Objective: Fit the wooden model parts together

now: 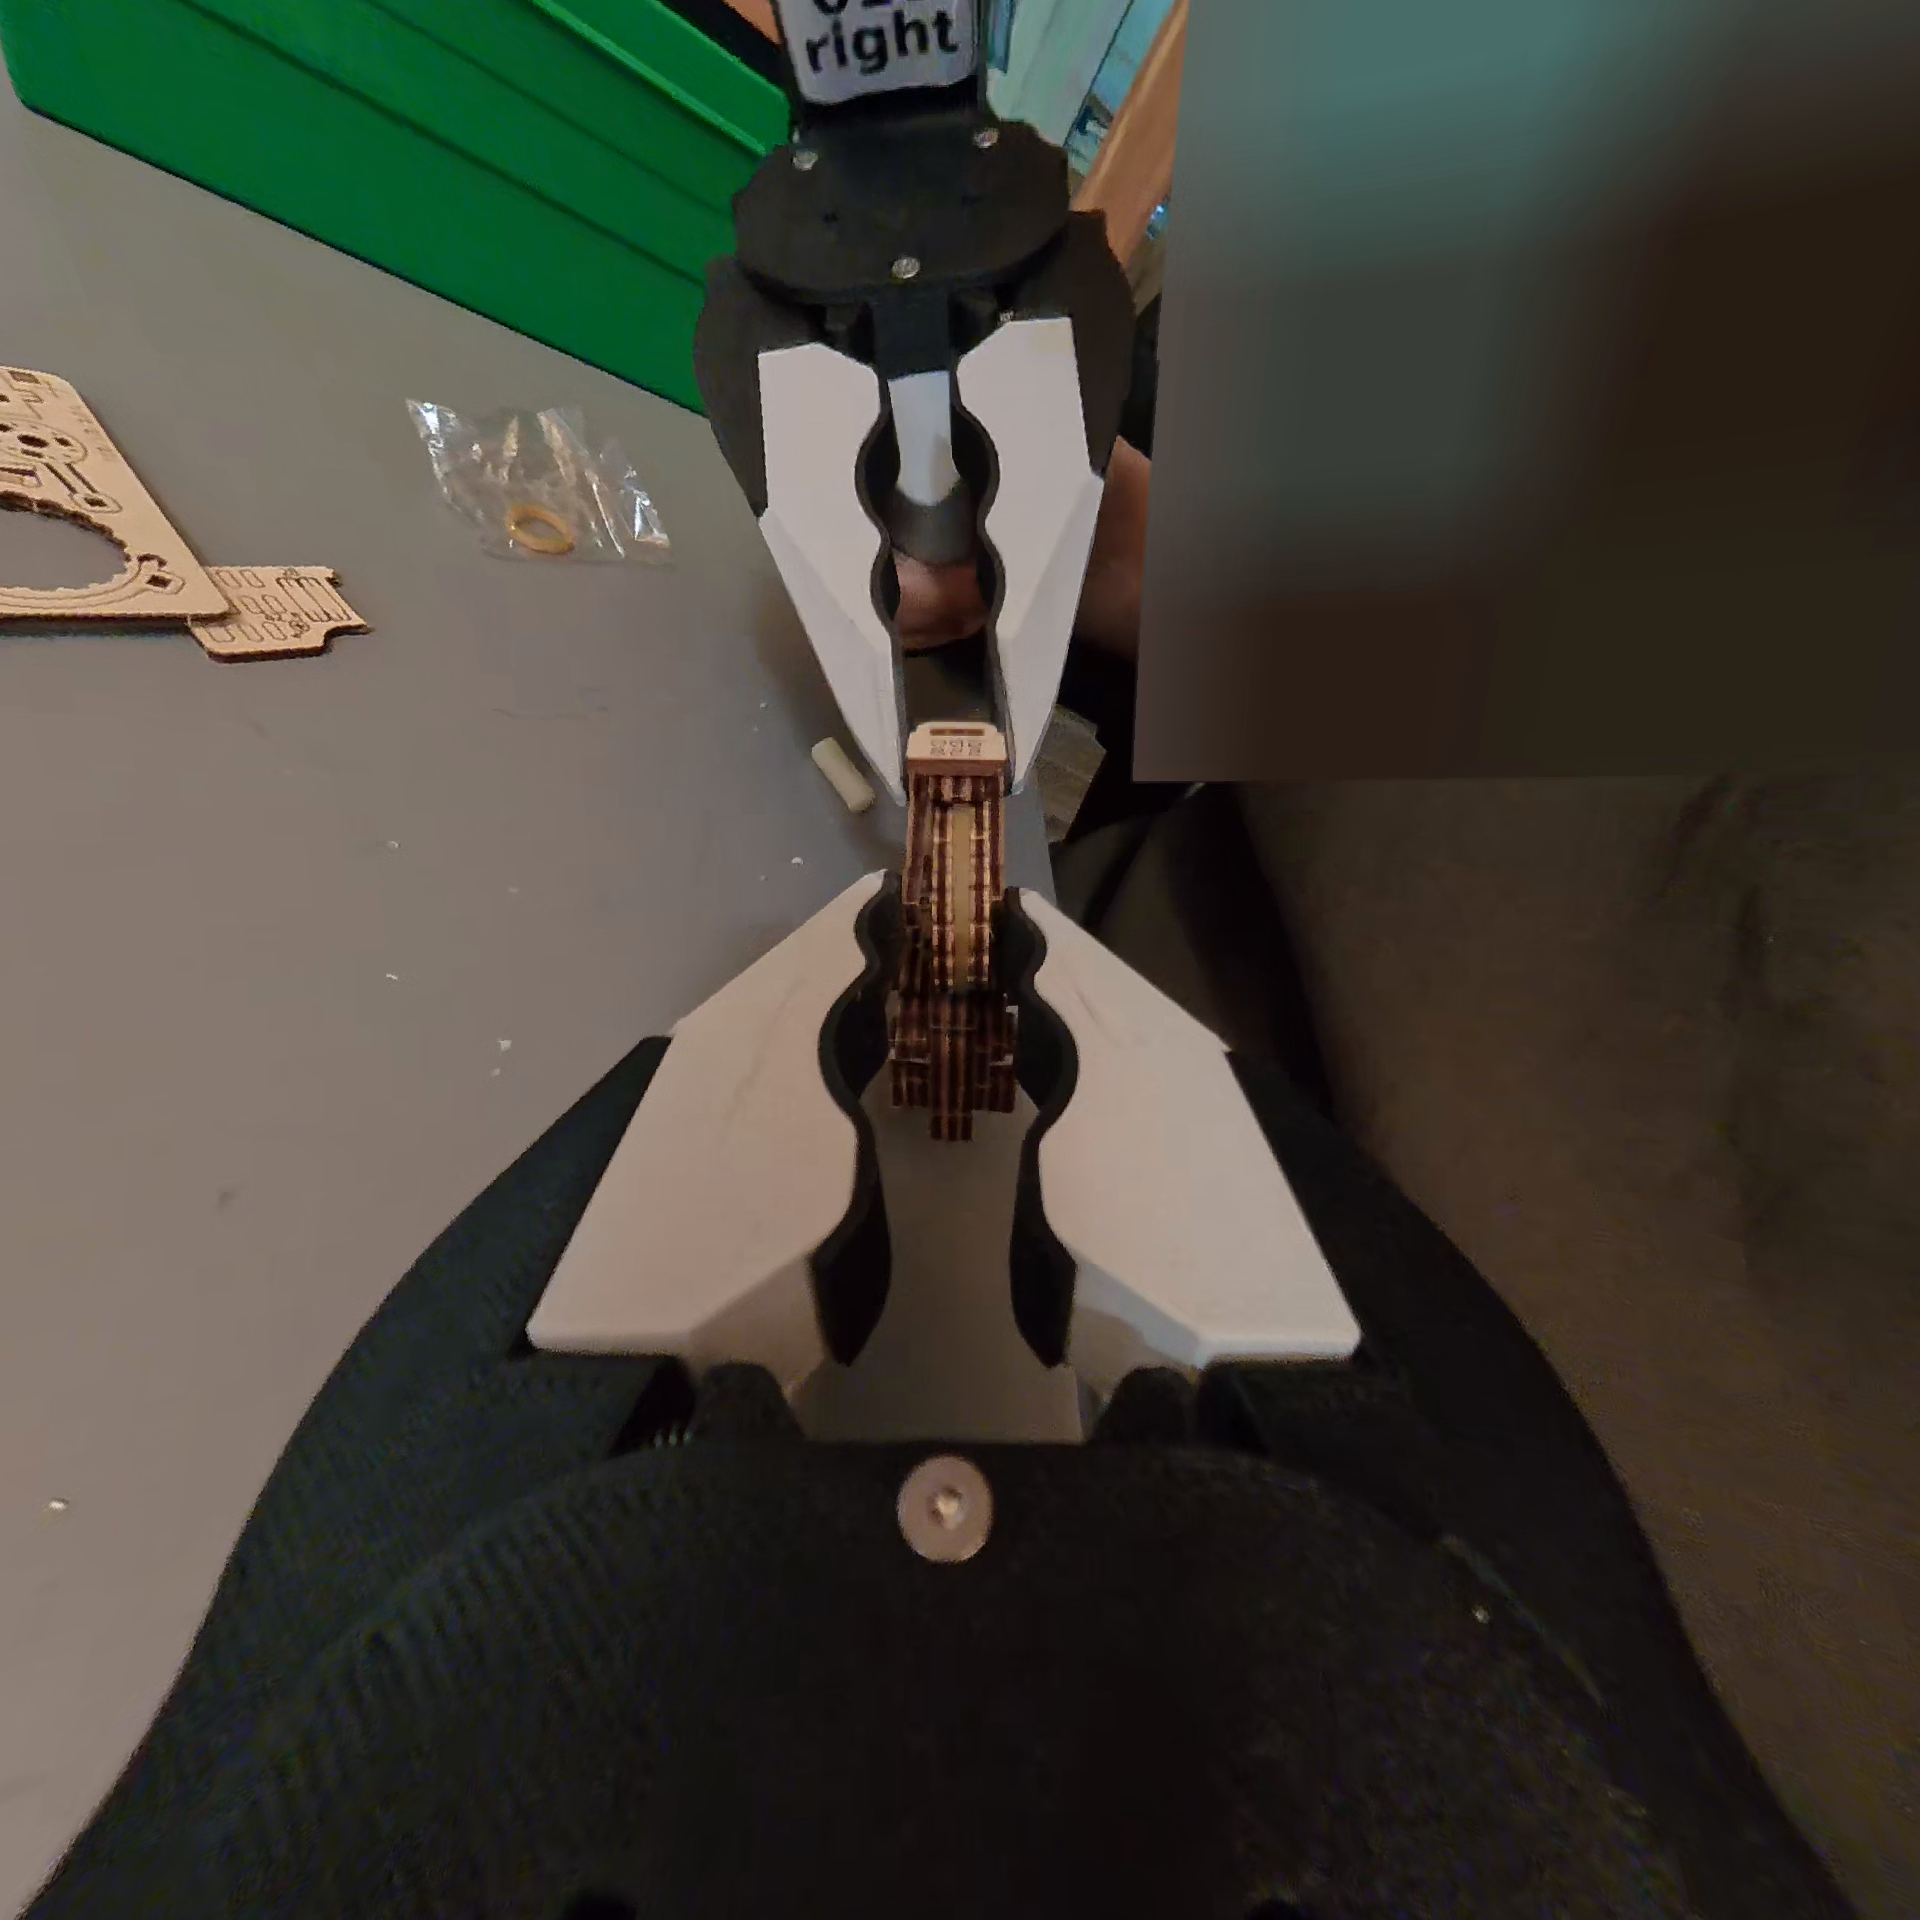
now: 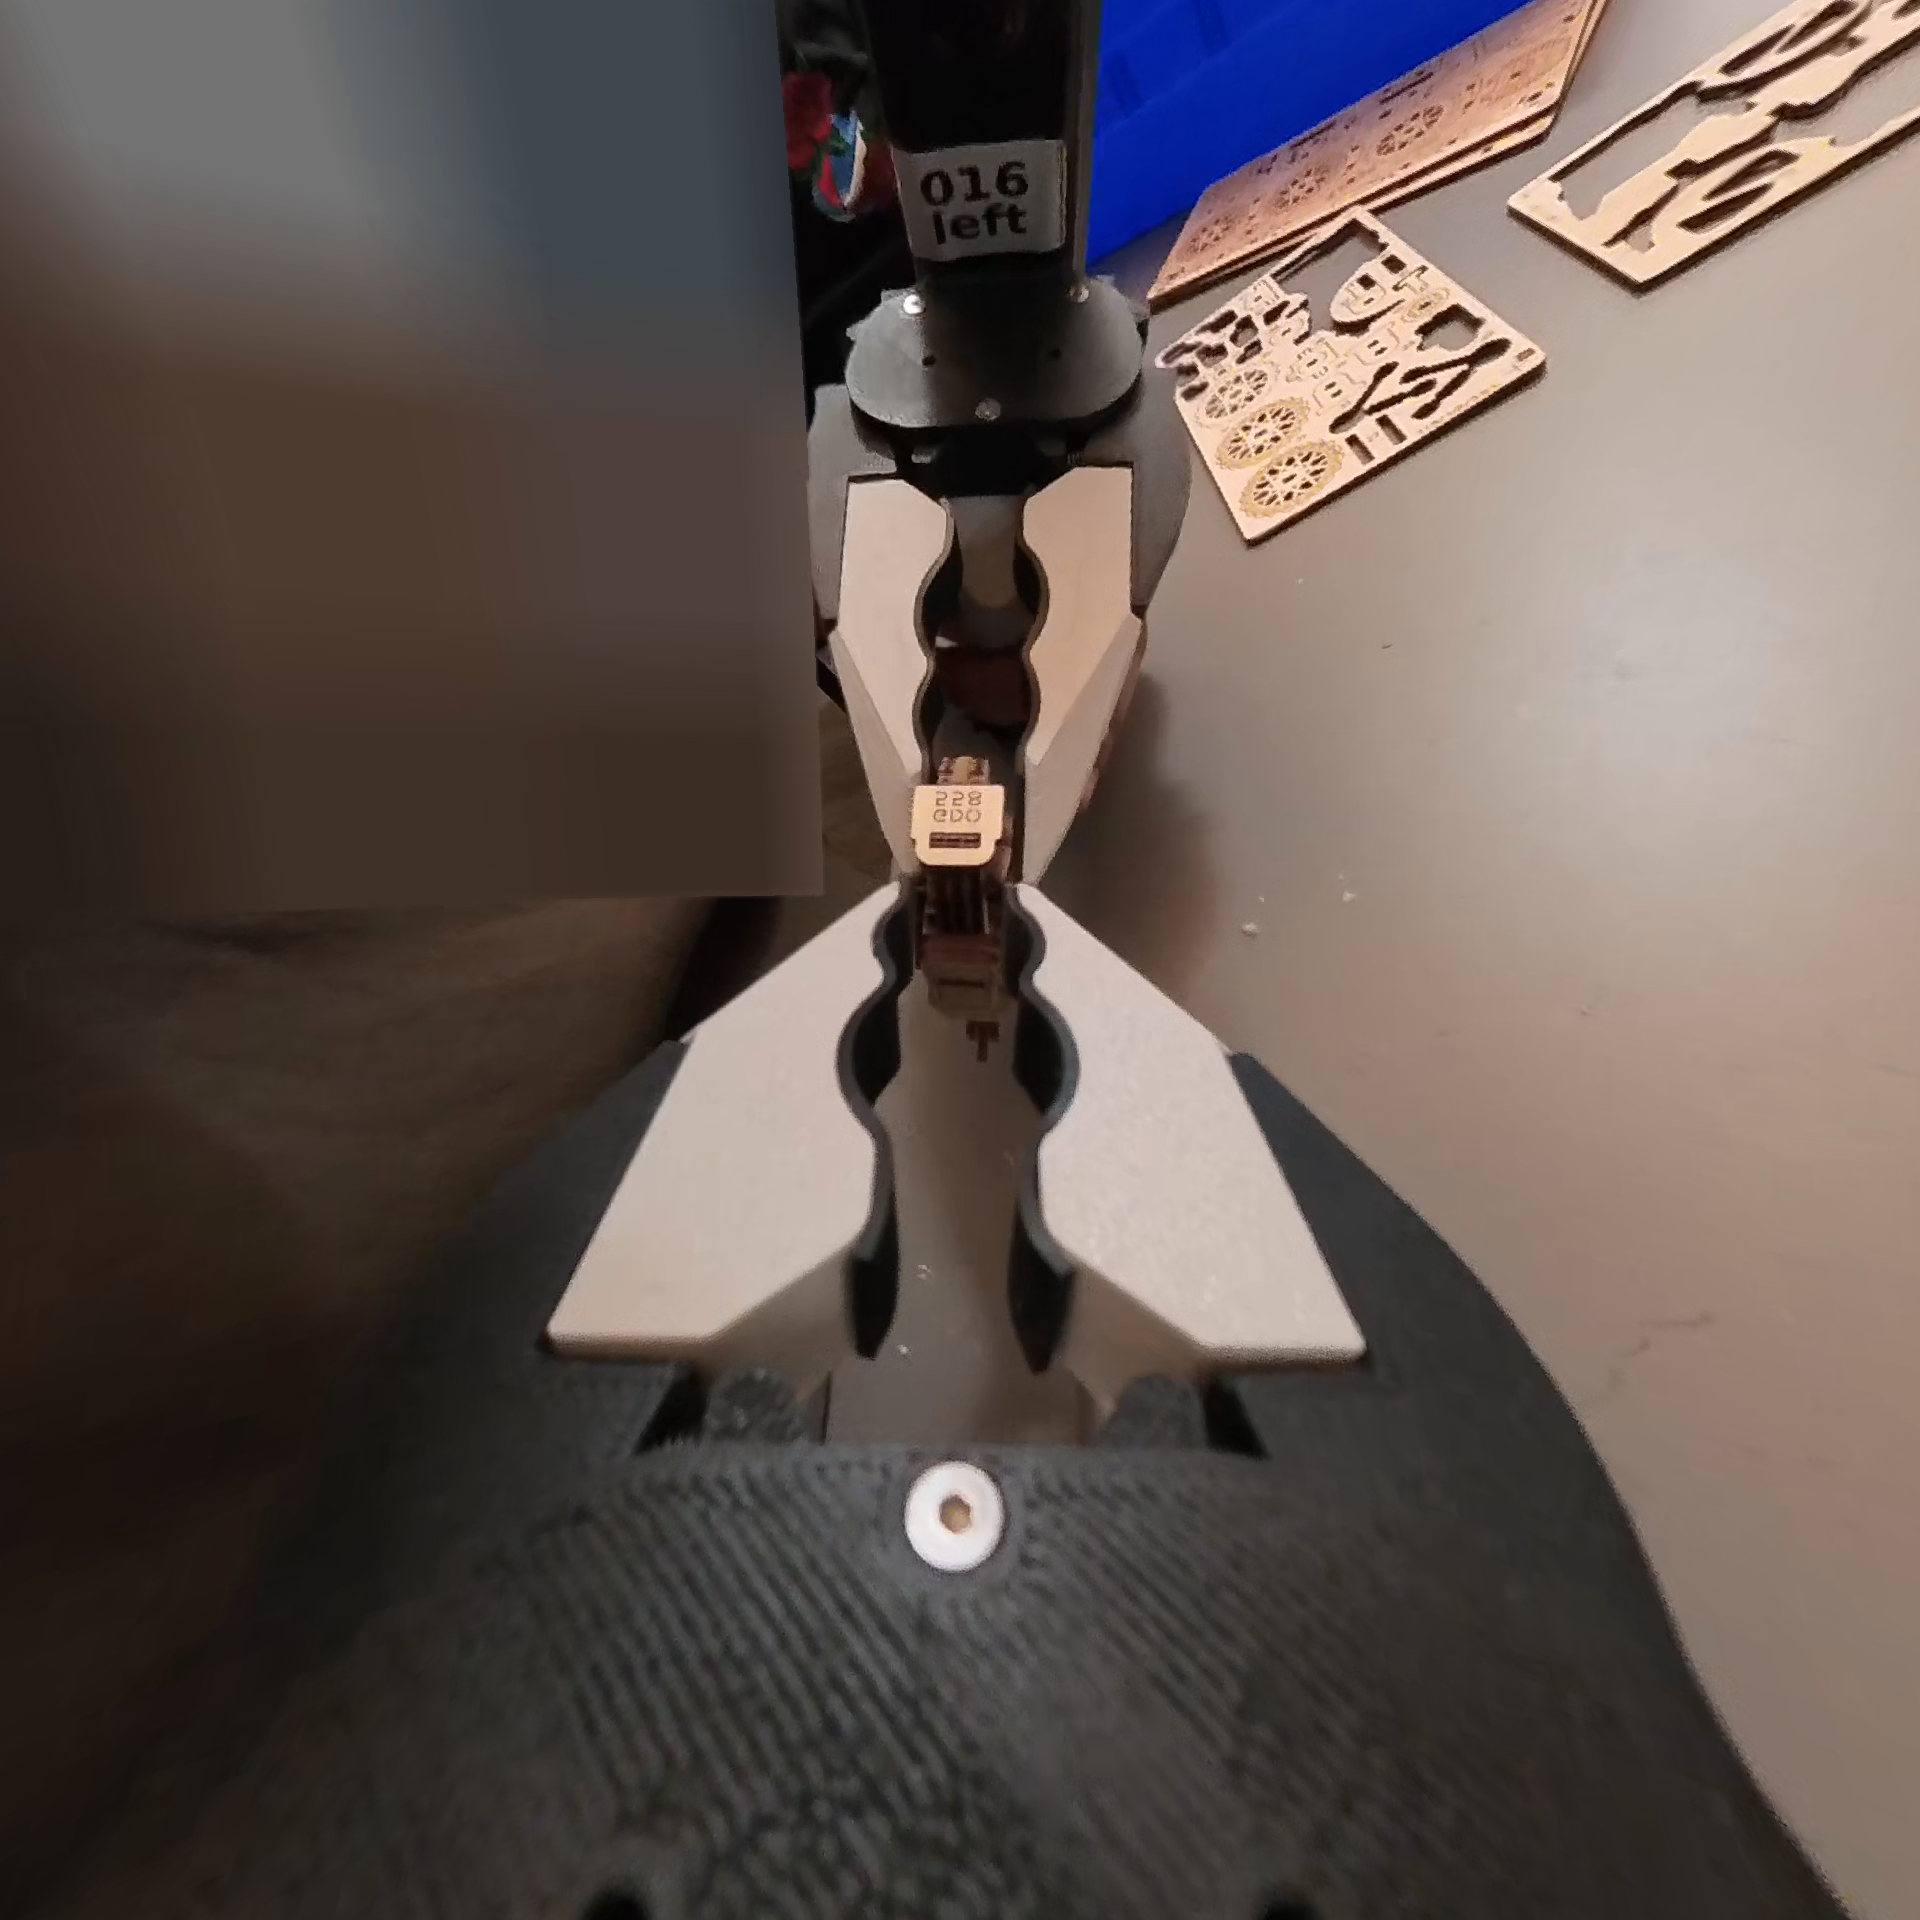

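Note:
A small layered wooden model assembly (image 1: 951, 987), brown and tan with a pale wheel edge in its middle, is held above the grey table (image 1: 416, 935). A small tan plate (image 1: 954, 750) with engraved marks caps its top. My left gripper (image 1: 954, 899) is shut on the lower part of the assembly. My right gripper (image 1: 961, 784) faces it tip to tip and is shut on the capped end. In the right wrist view the assembly (image 2: 961, 945) sits between my right gripper's (image 2: 958, 896) fingers. The plate (image 2: 956, 836) shows just beyond, at the left gripper (image 2: 964, 852).
A green box (image 1: 416, 187), a clear bag holding a rubber ring (image 1: 540, 488), cut-out wooden sheets (image 1: 104, 499) and a small white cylinder (image 1: 840, 774) lie on the table. More wooden part sheets (image 2: 1351, 416) and a blue bin (image 2: 1247, 83) are at the right. Left and right tips are no more than a few centimetres apart.

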A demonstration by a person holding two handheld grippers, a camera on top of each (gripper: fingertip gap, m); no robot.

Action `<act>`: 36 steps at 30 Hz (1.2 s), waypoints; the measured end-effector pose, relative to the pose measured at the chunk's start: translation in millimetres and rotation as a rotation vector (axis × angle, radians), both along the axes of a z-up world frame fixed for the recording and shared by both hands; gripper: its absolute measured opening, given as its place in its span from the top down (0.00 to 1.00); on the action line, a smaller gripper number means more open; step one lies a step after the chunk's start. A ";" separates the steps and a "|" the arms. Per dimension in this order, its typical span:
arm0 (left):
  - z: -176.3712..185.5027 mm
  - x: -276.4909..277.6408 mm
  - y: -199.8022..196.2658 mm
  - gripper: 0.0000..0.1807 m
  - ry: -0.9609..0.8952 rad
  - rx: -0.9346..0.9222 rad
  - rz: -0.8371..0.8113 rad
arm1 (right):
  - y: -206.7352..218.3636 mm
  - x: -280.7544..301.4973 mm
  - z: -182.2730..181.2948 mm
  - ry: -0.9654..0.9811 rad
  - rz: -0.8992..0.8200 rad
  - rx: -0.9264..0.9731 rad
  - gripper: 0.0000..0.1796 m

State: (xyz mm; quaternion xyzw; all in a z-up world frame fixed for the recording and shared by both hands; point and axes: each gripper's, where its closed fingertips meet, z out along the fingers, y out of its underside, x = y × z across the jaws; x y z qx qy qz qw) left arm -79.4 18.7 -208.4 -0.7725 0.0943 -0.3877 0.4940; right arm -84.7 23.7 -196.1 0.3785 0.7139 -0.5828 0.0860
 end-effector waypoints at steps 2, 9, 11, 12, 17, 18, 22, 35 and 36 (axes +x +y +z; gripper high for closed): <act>0.1 -0.2 -0.3 0.92 -0.004 -0.001 0.000 | -0.4 -0.4 -0.8 0.002 -0.005 0.020 0.92; 0.0 -0.7 -0.7 0.92 -0.012 -0.006 -0.001 | -0.4 -2.4 -1.8 -0.007 -0.028 0.053 0.93; 1.8 -2.0 0.5 0.90 -0.040 -0.013 0.009 | -0.4 -4.0 -0.3 0.010 -0.040 0.065 0.93; 3.9 -3.3 1.7 0.89 -0.063 -0.012 0.020 | -0.3 -4.4 0.2 0.015 -0.042 0.069 0.93; 15.9 -5.0 5.0 0.88 -0.155 0.008 0.043 | -2.1 -6.0 -0.3 0.030 -0.051 0.084 0.93; 15.1 -4.7 5.4 0.89 -0.153 0.005 0.045 | -3.0 -5.4 -1.1 0.028 -0.047 0.085 0.93; 13.3 -6.5 6.3 0.91 -0.151 -0.006 0.056 | -3.8 -6.0 -1.5 0.021 -0.049 0.074 0.93; 8.4 -13.7 2.3 0.86 -0.129 -0.029 0.054 | 2.7 -10.2 -0.7 0.043 -0.073 0.057 0.93; 6.1 -13.8 1.8 0.86 -0.118 -0.036 0.052 | 3.7 -10.6 0.8 0.045 -0.076 0.050 0.93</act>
